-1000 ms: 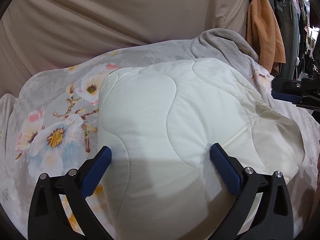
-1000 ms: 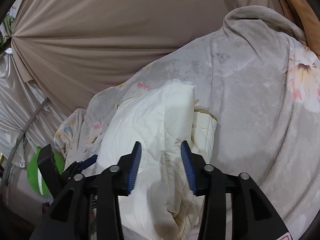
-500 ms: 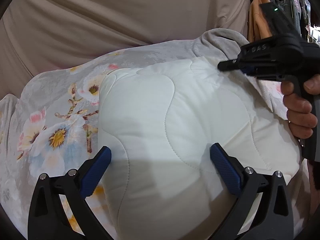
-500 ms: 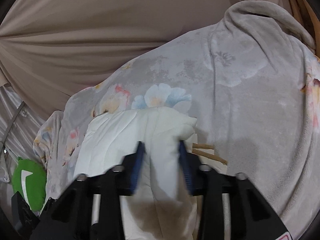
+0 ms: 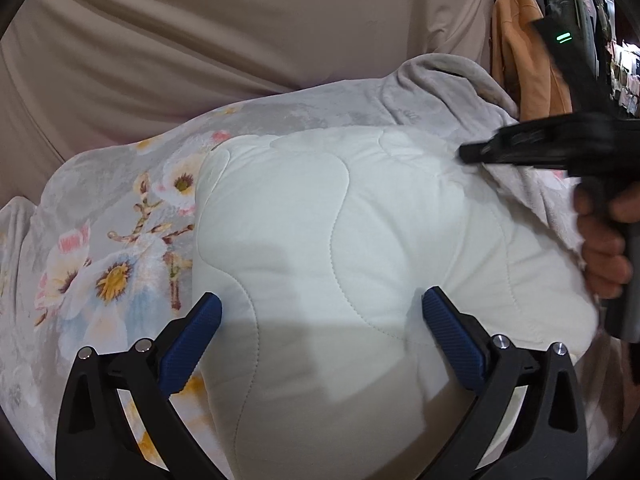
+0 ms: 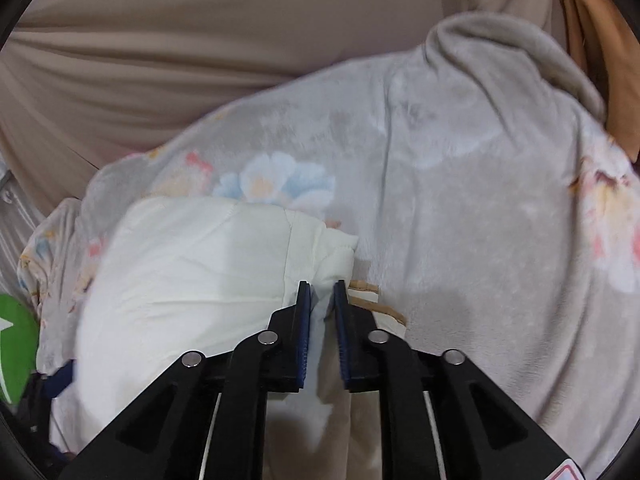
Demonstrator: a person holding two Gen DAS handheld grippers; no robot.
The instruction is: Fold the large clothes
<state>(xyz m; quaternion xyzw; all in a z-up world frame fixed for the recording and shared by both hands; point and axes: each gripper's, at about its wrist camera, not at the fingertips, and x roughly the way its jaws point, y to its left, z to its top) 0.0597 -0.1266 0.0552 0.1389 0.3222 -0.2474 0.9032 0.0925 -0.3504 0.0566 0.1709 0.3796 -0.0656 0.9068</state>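
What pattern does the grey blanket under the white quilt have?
A floral print on the grey blanket, clearest in the left wrist view.

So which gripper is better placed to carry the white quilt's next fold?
Right. The right gripper is pinched on the white quilt at its corner; the left gripper stands wide open over the middle.

The left gripper (image 5: 320, 316) stands with its blue pads wide apart over a folded white quilted garment (image 5: 340, 240), which bulges up between them. The garment lies on a grey floral blanket (image 5: 112, 248). At the right edge a hand (image 5: 600, 248) holds the right gripper (image 5: 472, 154), its tip seemingly at the garment's far corner, though blur hides any contact. Beige fabric (image 5: 240, 32) hangs behind; an orange garment (image 5: 520, 48) hangs at upper right.
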